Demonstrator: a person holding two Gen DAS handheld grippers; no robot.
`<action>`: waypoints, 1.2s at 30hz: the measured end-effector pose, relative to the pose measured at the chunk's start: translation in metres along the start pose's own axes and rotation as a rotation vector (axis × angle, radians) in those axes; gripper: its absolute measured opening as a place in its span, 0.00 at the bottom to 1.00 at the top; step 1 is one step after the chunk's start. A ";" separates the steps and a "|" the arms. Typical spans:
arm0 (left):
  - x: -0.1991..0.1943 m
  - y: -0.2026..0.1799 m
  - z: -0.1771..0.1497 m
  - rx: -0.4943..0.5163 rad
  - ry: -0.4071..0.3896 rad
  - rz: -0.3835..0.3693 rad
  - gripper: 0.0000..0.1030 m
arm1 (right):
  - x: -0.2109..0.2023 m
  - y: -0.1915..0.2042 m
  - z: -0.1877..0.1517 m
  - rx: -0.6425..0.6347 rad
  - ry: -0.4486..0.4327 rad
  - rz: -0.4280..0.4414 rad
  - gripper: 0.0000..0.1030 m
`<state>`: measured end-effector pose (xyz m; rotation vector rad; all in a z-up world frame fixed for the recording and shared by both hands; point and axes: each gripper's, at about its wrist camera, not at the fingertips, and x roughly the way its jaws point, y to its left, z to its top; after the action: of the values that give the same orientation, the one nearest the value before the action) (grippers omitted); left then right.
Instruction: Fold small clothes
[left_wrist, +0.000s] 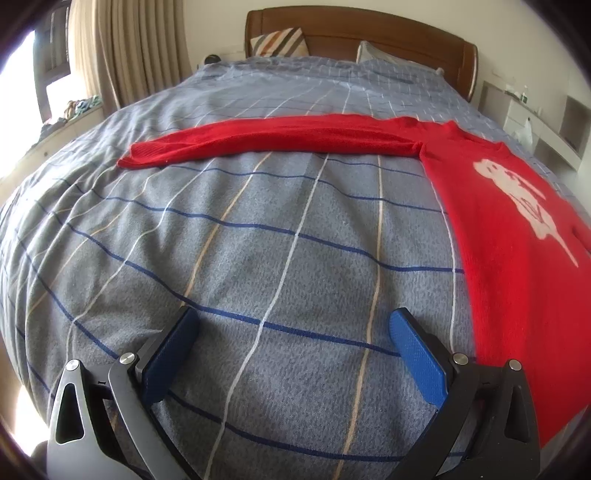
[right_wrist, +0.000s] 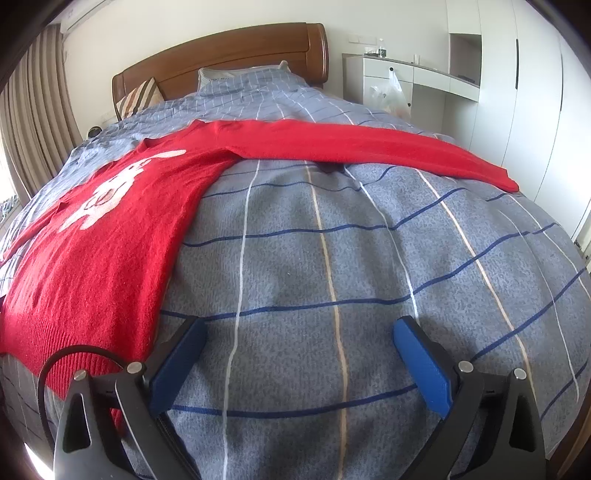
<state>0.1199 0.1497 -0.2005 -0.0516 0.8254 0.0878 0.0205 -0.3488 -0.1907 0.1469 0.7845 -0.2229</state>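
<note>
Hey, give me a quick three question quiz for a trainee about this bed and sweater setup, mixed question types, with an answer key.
1. True or false: the red sweater lies flat with both sleeves spread out sideways.
2. What is between the pads of the left tool? A) a sleeve B) the hem C) only the checked bedcover
3. Fill in: the right tool is ____ (open/shut).

Key: 1 true; 2 C; 3 open.

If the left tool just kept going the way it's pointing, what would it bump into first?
Most likely the checked bedspread: the left tool points down at bare cover, open and empty. The red sweater lies off to its right, its sleeve farther ahead.
</note>
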 end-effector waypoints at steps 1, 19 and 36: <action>0.000 0.000 0.000 0.002 0.001 0.000 1.00 | 0.000 0.001 -0.001 -0.002 -0.001 -0.003 0.99; 0.000 -0.003 -0.003 0.017 -0.010 0.010 1.00 | 0.002 0.004 -0.003 -0.015 -0.015 -0.023 1.00; -0.002 -0.003 -0.003 0.023 -0.019 0.017 1.00 | 0.003 0.005 -0.003 -0.019 -0.020 -0.032 1.00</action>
<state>0.1169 0.1462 -0.2008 -0.0215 0.8081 0.0947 0.0218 -0.3436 -0.1951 0.1146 0.7690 -0.2465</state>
